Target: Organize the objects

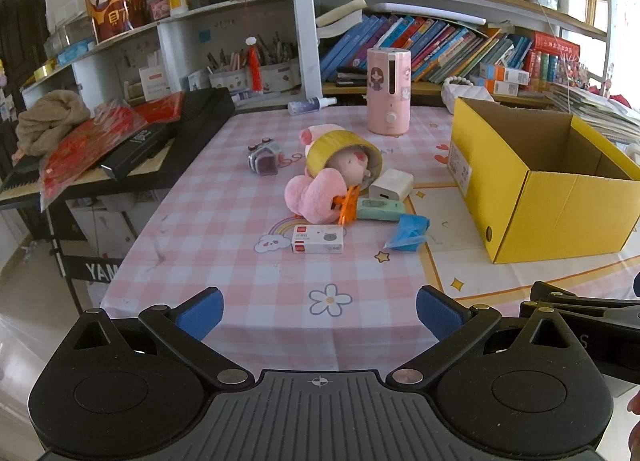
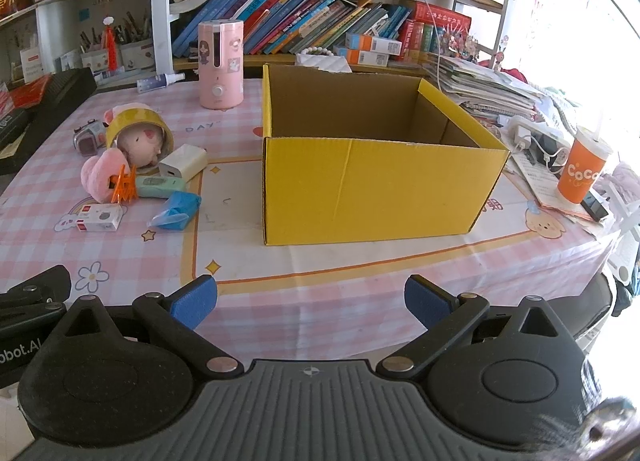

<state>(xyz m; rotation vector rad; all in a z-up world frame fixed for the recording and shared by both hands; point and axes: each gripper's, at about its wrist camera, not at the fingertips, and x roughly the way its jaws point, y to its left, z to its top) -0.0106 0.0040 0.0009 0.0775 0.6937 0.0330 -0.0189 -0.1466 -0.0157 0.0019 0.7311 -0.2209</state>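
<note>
A heap of small objects lies mid-table: a pink plush pig (image 1: 320, 185) (image 2: 132, 145) with a yellow tape roll (image 1: 336, 147) (image 2: 136, 121) around its head, an orange hair clip (image 1: 347, 203) (image 2: 124, 183), a white charger (image 1: 391, 185) (image 2: 184, 163), a green case (image 1: 379, 209) (image 2: 160, 185), a blue bag (image 1: 410, 231) (image 2: 178, 209), a white-red small box (image 1: 318, 239) (image 2: 100, 217) and a purple watch (image 1: 264, 159) (image 2: 86, 137). An open yellow box (image 1: 560, 205) (image 2: 372, 189) stands to their right, nothing visible inside. My left gripper (image 1: 320, 315) and right gripper (image 2: 311, 301) hover open at the near table edge, holding nothing.
A pink humidifier (image 1: 389, 91) (image 2: 221, 63) and a spray bottle (image 1: 312, 104) stand at the back. Bookshelves (image 1: 440, 45) rise behind the table. A keyboard (image 1: 120, 157) with red packets sits left. An orange cup (image 2: 582, 171), cables and stacked papers (image 2: 492, 89) fill the right side.
</note>
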